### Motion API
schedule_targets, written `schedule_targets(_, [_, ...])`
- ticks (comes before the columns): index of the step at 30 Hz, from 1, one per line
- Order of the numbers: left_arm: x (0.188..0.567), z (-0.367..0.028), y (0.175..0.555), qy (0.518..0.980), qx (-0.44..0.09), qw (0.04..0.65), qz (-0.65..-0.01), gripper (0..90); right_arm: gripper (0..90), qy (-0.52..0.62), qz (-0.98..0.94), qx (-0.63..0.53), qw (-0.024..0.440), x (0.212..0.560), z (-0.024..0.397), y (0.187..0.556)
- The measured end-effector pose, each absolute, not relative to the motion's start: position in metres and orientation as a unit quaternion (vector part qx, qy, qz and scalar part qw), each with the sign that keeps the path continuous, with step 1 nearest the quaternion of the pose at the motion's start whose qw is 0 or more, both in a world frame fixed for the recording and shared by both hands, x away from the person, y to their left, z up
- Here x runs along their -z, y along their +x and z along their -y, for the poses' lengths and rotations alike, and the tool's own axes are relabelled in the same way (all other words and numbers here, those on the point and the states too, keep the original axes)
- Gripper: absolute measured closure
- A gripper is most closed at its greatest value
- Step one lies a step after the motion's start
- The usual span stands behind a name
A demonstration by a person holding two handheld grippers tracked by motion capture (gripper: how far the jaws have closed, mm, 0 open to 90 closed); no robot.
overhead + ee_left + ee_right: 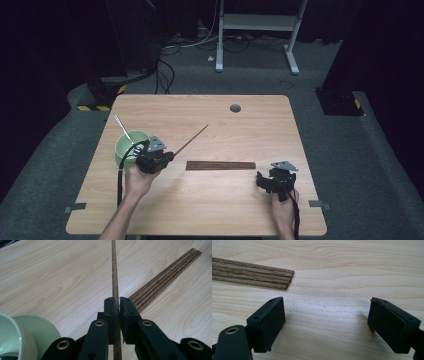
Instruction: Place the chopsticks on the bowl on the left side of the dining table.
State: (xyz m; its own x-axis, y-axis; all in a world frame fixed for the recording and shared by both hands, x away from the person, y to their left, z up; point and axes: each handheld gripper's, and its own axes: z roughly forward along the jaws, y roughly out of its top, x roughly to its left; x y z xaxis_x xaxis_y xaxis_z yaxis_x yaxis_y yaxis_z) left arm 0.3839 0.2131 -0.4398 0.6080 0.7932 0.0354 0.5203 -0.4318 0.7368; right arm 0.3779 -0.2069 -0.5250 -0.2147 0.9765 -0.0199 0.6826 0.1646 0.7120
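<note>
My left gripper is shut on a single brown chopstick, which slants up to the right over the table. In the left gripper view the chopstick runs straight ahead, pinched between the black pads of the gripper. A row of several chopsticks lies flat at the table's middle, also in the left gripper view as a bundle. My right gripper rests at the right, jaws open and empty, with the chopstick ends just ahead on its left.
A pale green bowl with a metal utensil leaning in it stands just left of my left hand; its rim shows beside the left jaws. A round grommet hole sits near the far table edge.
</note>
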Motion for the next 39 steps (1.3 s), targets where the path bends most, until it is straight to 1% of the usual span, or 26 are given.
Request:
schedule_targets(15, [0.437,-0.251,0.369,0.808,-0.204,0.355,-0.423,83.9,13.9,0.575,-0.721,-0.295,0.249,0.525,0.207,0.378])
schedule_targets(39, [0.439,-0.286,0.362,0.792,-0.22,0.351,-0.449,83.9,13.9,0.574,-0.722,-0.295,0.25,0.525,0.207,0.378])
